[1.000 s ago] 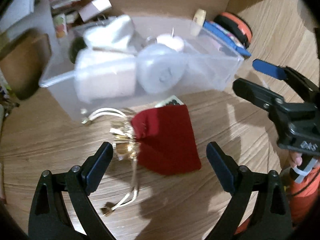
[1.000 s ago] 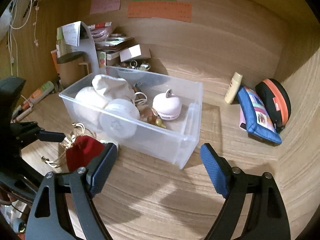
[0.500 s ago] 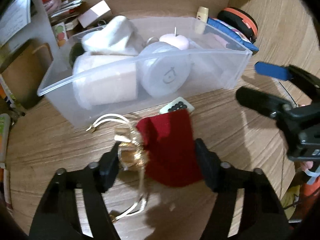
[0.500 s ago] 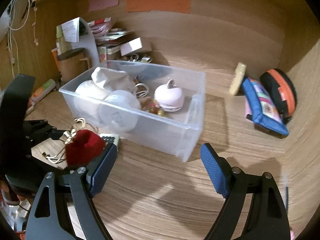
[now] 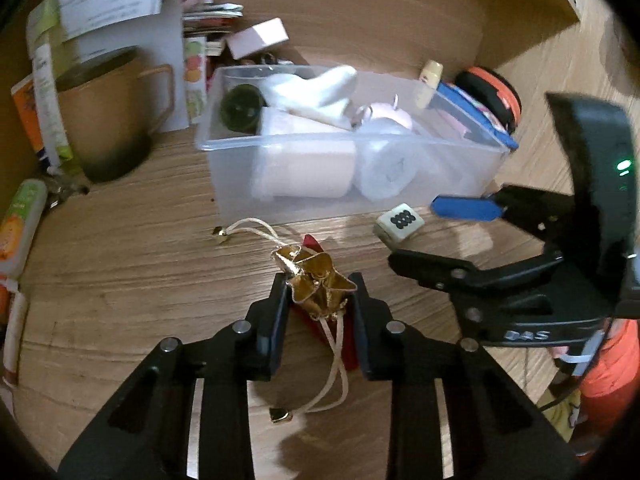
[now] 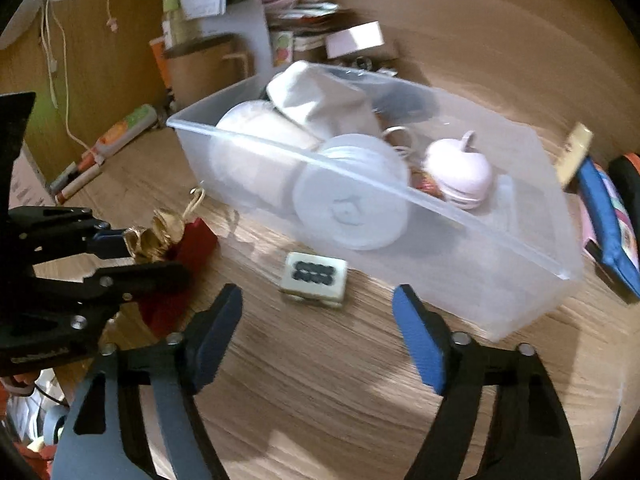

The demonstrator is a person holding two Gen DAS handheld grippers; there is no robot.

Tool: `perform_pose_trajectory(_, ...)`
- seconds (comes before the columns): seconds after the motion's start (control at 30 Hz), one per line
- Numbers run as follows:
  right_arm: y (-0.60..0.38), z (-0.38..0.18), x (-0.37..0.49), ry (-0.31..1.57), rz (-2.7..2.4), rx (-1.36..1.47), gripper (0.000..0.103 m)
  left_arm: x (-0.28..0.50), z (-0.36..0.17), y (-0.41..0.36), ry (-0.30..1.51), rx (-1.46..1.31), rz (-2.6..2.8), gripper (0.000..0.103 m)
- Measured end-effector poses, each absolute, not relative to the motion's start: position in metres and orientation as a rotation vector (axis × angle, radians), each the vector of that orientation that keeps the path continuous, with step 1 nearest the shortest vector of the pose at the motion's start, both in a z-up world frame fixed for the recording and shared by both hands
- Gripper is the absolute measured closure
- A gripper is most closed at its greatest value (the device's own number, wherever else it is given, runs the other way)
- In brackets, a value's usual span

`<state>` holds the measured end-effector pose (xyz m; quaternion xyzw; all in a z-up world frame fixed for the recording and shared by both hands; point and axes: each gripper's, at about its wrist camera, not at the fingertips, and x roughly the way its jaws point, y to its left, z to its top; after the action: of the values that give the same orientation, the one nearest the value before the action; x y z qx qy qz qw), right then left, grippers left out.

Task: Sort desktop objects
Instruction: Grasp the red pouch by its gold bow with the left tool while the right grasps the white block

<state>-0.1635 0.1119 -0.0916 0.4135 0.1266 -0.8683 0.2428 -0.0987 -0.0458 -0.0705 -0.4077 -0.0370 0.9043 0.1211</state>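
My left gripper (image 5: 318, 292) is shut on a red drawstring pouch (image 5: 316, 326) with a gold neck and cream cords, lifted off the wooden desk; the pouch also shows in the right wrist view (image 6: 188, 240). A white mahjong tile (image 6: 314, 278) with dark dots lies on the desk in front of the clear plastic bin (image 6: 472, 216), also seen in the left wrist view (image 5: 399, 222). My right gripper (image 6: 316, 328) is open and hovers just before the tile. The bin (image 5: 224, 142) holds white rolls, a white cloth and a pink round item.
A brown mug (image 5: 108, 116), papers and boxes stand behind the bin at the left. Tubes and pens (image 6: 108, 146) lie at the left edge. A blue pouch (image 6: 604, 216), an orange-black case (image 5: 492, 96) and a small bottle (image 5: 428, 84) lie right of the bin.
My left gripper closed on the red pouch and lifted it, uncovering the mahjong tile. My right gripper swung left and down toward the tile.
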Motion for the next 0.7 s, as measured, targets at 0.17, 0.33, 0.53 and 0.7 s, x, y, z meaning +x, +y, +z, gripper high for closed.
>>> perform_pose_trajectory(0.17,0.105,-0.099,-0.17,0.368,-2.376,1.167,0.043,-0.089,-0.057,-0.062,-0.159,-1.119,2.681,0.075)
perform_pose_trajectory(0.33,0.104,-0.102,-0.175,0.346,-2.371,1.181,0.056,-0.083,-0.046,-0.075,-0.222,-1.063,2.706,0.075)
perform_pose_trajectory(0.53,0.106,-0.103,-0.174,0.328,-2.381,1.17,0.072,-0.076,-0.034,-0.084,-0.271,-0.996,2.735,0.075)
perform_pose_trajectory(0.7,0.112,-0.098,-0.167,0.296,-2.393,1.133,0.072,-0.072,-0.024,-0.089,-0.295,-0.951,2.753,0.075)
